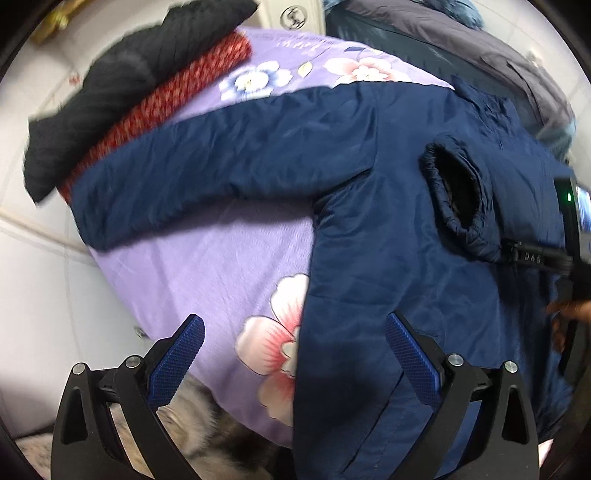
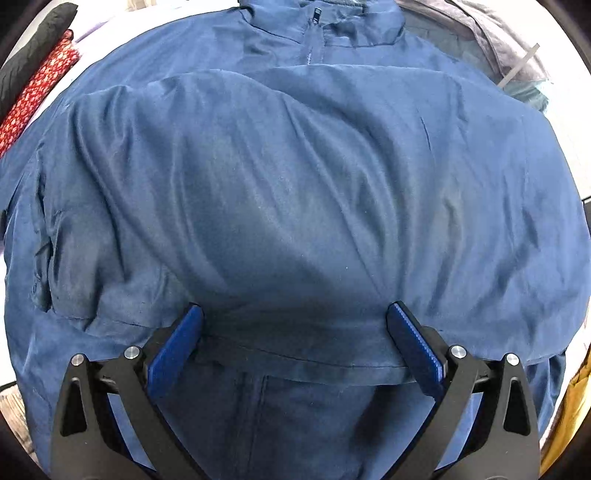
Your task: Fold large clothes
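Note:
A large navy blue padded jacket [image 1: 388, 236] lies spread on a purple floral bedsheet [image 1: 207, 266]. One sleeve [image 1: 207, 173] stretches out to the left; the other sleeve is folded across the body, its cuff [image 1: 458, 188] facing me. My left gripper [image 1: 293, 325] is open above the jacket's left side edge. My right gripper [image 2: 295, 314] is open, hovering close over the folded sleeve [image 2: 295, 184] that lies across the jacket's front; the collar and zip [image 2: 314, 33] are at the top. The right gripper's body shows at the right edge of the left wrist view [image 1: 539, 258].
A folded black garment [image 1: 122, 85] and a folded red patterned one [image 1: 162, 99] are stacked at the bed's far left. A grey garment [image 1: 472, 40] lies at the far right. A furry item [image 1: 192, 428] lies at the near bed edge. White floor surrounds the bed.

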Motion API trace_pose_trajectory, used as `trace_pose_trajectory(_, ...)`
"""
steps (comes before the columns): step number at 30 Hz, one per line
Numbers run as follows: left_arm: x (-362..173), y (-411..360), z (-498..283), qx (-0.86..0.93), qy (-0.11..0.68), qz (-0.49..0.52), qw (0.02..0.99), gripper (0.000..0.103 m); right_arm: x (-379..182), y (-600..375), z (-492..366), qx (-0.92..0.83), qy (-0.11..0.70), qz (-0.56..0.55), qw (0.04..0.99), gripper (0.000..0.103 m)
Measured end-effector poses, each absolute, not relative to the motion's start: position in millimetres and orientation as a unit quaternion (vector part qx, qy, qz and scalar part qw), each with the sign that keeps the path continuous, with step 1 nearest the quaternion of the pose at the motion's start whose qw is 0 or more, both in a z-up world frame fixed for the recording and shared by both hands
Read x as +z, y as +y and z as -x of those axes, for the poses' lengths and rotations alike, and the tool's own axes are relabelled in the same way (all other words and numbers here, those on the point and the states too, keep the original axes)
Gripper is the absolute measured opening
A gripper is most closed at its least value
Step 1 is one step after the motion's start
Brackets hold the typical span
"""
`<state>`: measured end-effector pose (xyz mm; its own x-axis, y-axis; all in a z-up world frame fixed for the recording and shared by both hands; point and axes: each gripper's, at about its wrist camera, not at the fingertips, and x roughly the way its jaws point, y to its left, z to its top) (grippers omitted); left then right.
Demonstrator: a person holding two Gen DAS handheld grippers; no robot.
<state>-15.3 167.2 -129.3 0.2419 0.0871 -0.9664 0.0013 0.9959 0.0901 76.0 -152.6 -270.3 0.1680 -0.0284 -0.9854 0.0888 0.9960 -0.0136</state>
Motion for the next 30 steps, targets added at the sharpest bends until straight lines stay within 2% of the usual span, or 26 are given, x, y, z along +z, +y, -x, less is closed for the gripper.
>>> trace_pose_trajectory(4, -135.6, 185.5, 13.5, 0.04, 0.619, -0.002, 0.785, 0.096, -259.7, -152.0, -80.7, -0.052, 0.66, -0.021, 0.75, 0.098)
trace_pose_trajectory(9, -142.6, 217.2, 9.0, 0.052, 0.613, 0.05, 0.787, 0.097, -233.5, -142.4, -59.6, -0.071, 0.635, -0.057, 0.767, 0.098)
trace_pose_trajectory(12, -151.5, 254.0, 7.6, 0.08, 0.605, 0.129, 0.782, 0.097, -224.4, -129.0, -37.1, -0.058, 0.636, -0.097, 0.763, 0.098)
trace_pose_trajectory(17, -170.9, 333.4, 4.3, 0.145, 0.588, 0.253, 0.754, 0.097, -211.7, -97.3, -9.1, -0.022, 0.64, -0.092, 0.763, 0.098)
trace_pose_trajectory(23, -174.4, 406.8, -15.5, 0.194, 0.56, 0.256, 0.764, 0.096, -197.4, -71.4, 6.5, -0.022, 0.628, -0.068, 0.775, 0.098)
trace_pose_trajectory(27, -189.1, 437.1, -33.5, 0.166, 0.555, 0.312, 0.753, 0.094, -189.2, -78.3, 7.9, -0.039, 0.621, -0.071, 0.779, 0.098)
trace_pose_trajectory(29, -200.7, 446.4, -44.5, 0.164, 0.555, 0.328, 0.747, 0.088, -183.8, -75.2, 11.8, -0.048, 0.616, -0.067, 0.784, 0.098)
trace_pose_trajectory(30, -204.3, 446.9, -48.0, 0.172, 0.555, 0.328, 0.745, 0.078, -182.5, -73.3, 12.4, -0.051, 0.615, -0.066, 0.784, 0.098)
